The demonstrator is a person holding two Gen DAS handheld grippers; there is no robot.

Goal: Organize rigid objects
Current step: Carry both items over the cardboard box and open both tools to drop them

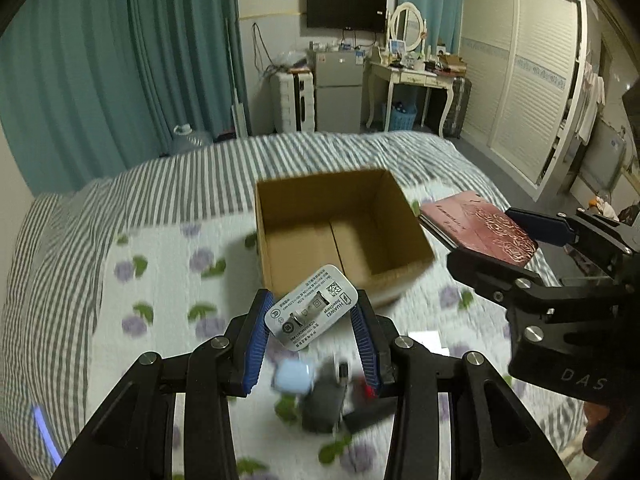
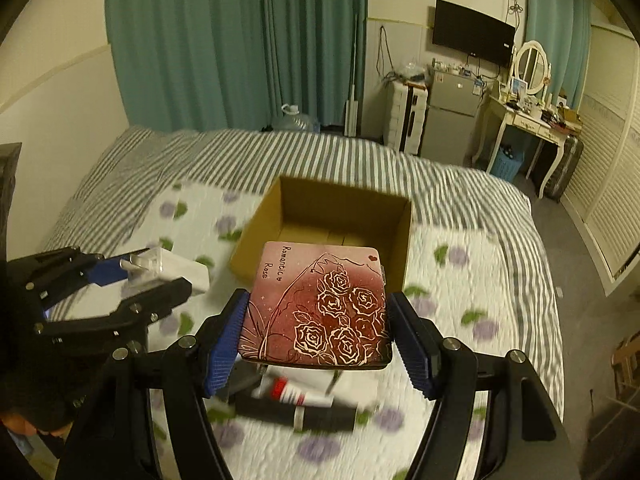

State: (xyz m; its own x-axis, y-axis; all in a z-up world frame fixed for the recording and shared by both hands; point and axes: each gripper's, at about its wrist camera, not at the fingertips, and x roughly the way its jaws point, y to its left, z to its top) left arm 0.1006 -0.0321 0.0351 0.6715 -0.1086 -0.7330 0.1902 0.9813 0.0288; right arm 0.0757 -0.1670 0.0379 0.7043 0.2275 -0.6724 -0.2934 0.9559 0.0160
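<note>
My left gripper (image 1: 312,316) is shut on a white Huawei charger (image 1: 312,306), held above the bed just in front of an open cardboard box (image 1: 340,232). My right gripper (image 2: 318,332) is shut on a pink rose-patterned case (image 2: 320,304), held near the box's (image 2: 332,216) front rim. In the left wrist view the case (image 1: 480,228) and right gripper (image 1: 520,240) hang to the right of the box. In the right wrist view the left gripper (image 2: 132,276) with the charger (image 2: 176,270) is at the left. The box looks empty inside.
On the floral quilt (image 1: 160,280) below the grippers lie a light blue cube (image 1: 292,376), a dark grey object (image 1: 324,400), a red-capped white tube (image 2: 296,394) and a black cylinder (image 2: 296,414). Beyond the bed stand a fridge (image 1: 338,88), a dressing table (image 1: 412,76) and a wardrobe (image 1: 528,80).
</note>
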